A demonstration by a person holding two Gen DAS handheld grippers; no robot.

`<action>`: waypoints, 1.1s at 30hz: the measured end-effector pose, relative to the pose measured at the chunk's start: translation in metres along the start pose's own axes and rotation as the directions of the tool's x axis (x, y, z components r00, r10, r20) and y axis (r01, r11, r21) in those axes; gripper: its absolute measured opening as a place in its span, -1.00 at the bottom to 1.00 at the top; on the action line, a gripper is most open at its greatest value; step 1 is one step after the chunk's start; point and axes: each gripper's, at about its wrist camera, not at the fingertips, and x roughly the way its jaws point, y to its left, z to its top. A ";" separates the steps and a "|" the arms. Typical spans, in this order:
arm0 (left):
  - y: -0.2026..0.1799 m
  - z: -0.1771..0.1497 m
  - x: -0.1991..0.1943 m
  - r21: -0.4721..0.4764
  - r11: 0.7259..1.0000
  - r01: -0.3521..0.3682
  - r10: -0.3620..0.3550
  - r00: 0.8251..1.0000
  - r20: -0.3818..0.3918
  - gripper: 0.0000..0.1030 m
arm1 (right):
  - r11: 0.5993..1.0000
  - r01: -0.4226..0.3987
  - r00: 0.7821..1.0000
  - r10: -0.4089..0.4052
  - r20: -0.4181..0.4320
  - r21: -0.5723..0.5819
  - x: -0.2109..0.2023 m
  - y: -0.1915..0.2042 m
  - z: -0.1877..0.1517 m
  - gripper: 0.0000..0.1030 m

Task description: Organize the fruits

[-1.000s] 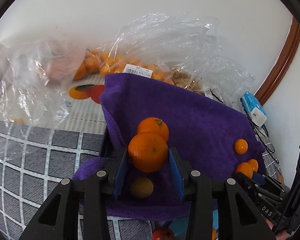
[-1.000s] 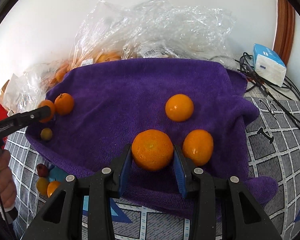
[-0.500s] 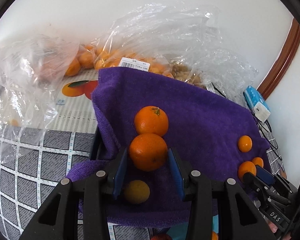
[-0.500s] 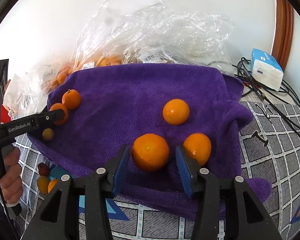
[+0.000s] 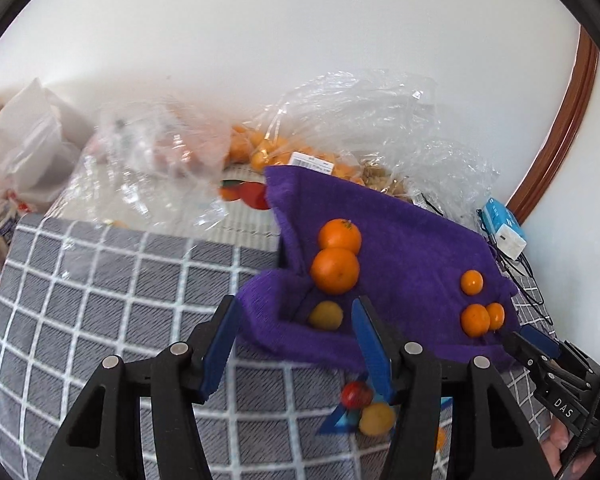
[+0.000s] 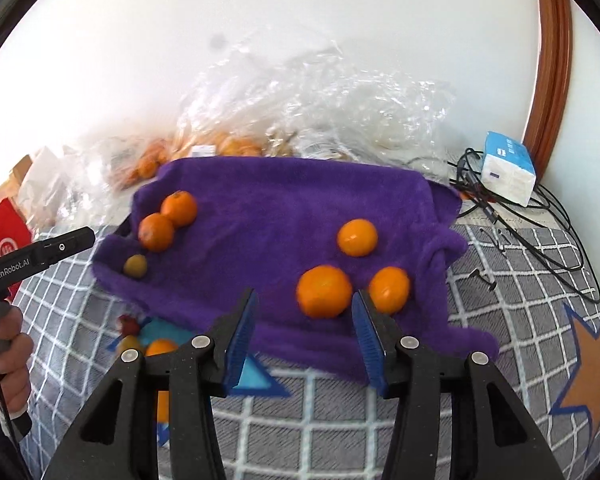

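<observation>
A purple towel (image 5: 412, 248) (image 6: 284, 208) lies on the checked cloth. On its left end sit two oranges (image 5: 335, 270) (image 6: 156, 232), touching, with a small yellow-green fruit (image 5: 326, 314) (image 6: 135, 265) in front. On its right end sit three oranges (image 6: 324, 290) (image 5: 476, 320). My left gripper (image 5: 296, 344) is open and empty, drawn back just short of the towel's near edge. My right gripper (image 6: 304, 332) is open and empty, just in front of the nearest right-end orange.
Clear plastic bags of oranges (image 5: 260, 152) (image 6: 228, 144) lie behind the towel against the wall. Small fruits (image 5: 364, 404) (image 6: 148, 344) lie on the grey checked cloth (image 5: 100, 288) before the towel. A tissue pack (image 6: 508, 168) and cables (image 6: 540, 216) are at right.
Both grippers let go of their oranges, opened wide and pulled back and up. Each released orange now rests on the towel.
</observation>
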 end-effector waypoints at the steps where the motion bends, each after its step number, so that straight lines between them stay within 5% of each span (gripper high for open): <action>1: 0.005 -0.006 -0.005 -0.002 1.000 -0.009 0.009 1.000 0.003 0.08 | 1.000 0.000 1.000 0.000 0.000 -0.002 -0.003 0.003 -0.004 -0.05; 5: 0.021 -0.032 -0.016 -0.021 0.999 -0.027 0.027 1.000 -0.004 0.08 | 1.000 -0.008 1.000 0.008 -0.018 0.003 -0.006 0.016 -0.022 -0.19; 13: 0.053 -0.079 -0.020 -0.065 0.995 -0.069 0.066 0.997 -0.043 0.08 | 0.994 -0.106 0.993 0.104 -0.061 -0.029 -0.008 0.043 -0.050 -0.13; 21: 0.060 -0.084 -0.023 -0.061 0.996 -0.065 0.063 0.997 -0.033 0.13 | 0.978 -0.185 0.981 0.177 -0.083 -0.099 -0.007 0.076 -0.063 -0.07; 28: 0.062 -0.083 -0.024 -0.075 0.995 -0.066 0.064 0.998 -0.027 0.13 | 0.976 -0.162 0.981 0.143 -0.133 -0.147 0.017 0.093 -0.070 -0.07; 33: 0.064 -0.083 -0.024 -0.084 0.994 -0.064 0.061 0.998 -0.028 0.13 | 0.977 -0.145 0.984 0.126 -0.123 -0.159 0.021 0.097 -0.070 -0.25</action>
